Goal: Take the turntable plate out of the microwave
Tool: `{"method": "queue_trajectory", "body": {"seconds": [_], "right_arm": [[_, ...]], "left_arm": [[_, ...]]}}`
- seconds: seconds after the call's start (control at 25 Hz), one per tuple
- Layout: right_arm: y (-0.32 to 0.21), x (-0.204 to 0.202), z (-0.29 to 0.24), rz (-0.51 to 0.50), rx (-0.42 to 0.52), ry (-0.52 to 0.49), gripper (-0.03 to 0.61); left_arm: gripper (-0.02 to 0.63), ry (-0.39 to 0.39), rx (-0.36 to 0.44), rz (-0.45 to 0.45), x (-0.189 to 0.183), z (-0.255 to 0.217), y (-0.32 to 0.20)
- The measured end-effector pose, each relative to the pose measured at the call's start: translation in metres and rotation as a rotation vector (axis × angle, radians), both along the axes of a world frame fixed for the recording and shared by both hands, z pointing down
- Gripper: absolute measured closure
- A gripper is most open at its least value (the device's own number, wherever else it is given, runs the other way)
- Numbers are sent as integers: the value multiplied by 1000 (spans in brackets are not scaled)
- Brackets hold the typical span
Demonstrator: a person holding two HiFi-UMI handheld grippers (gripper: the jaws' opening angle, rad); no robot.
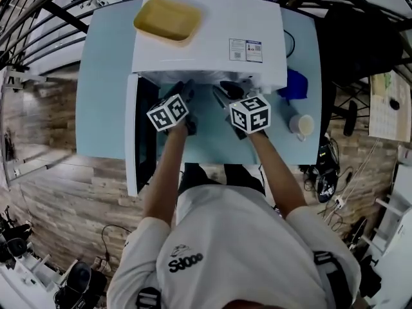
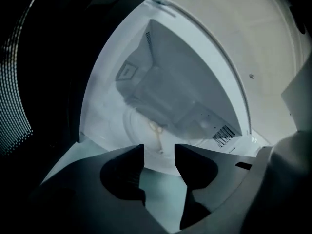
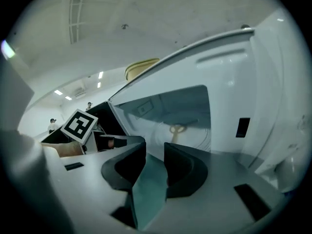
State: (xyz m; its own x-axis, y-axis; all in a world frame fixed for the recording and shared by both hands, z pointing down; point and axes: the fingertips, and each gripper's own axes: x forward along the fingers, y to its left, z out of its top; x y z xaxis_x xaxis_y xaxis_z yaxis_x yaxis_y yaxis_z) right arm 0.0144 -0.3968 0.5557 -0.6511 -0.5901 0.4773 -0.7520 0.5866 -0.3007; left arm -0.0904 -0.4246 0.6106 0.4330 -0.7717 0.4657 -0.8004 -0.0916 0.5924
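The white microwave (image 1: 206, 37) stands on a light blue table with its door (image 1: 132, 134) swung open to the left. In its cavity lies the clear glass turntable plate (image 2: 141, 135), with a pale hub showing through its middle. The right gripper view shows the plate (image 3: 197, 135) too, low in the cavity. My left gripper (image 2: 159, 150) is open in front of the cavity's mouth, with nothing between its fingers. Beside it, my right gripper (image 3: 154, 147) is also open and empty, with a narrower gap. From the head view, both the left gripper (image 1: 185, 90) and the right gripper (image 1: 225, 94) point into the opening.
A yellow tray (image 1: 167, 18) lies on top of the microwave. To the right of the microwave on the table (image 1: 103, 76) sit a blue object (image 1: 296, 85) and a pale cup (image 1: 301, 126). The open door bounds the left side.
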Motion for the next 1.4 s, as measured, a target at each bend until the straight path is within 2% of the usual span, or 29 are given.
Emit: {"method": "queue_trajectory", "body": {"seconds": [0.24,0.52,0.6,0.68,0.76,0.8,1.08,1.28,1.4], "right_arm": [[-3,-2,30,82,-112,-74,446],[-1,-4,46,122,-171,-126,440],[0,-2,50,129,-181,-125,440],[-3,1,55,145,-201,-144,440],[-7,0,60,164,-231,-188,439],[-9,-1,62,171,-246,-211,429],[-15,-17,78,230,-366,-349,411],[-27,-22,86,277,-387,-380,402],[-35,-24,86,327,-395,-436,403]], "left_arm": [[410,94,-55,23,16,20,2],[411,275,-99,-36,26,33,-3],[436,320,-110,-52,28,35,-6],[458,320,-127,-67,27,38,-7],[534,314,-152,-85,24,43,-6],[545,323,-160,-91,23,44,-6],[566,421,-169,-111,21,42,-3],[566,403,-137,-93,21,34,-2],[566,409,-122,-87,22,31,-1]]}}
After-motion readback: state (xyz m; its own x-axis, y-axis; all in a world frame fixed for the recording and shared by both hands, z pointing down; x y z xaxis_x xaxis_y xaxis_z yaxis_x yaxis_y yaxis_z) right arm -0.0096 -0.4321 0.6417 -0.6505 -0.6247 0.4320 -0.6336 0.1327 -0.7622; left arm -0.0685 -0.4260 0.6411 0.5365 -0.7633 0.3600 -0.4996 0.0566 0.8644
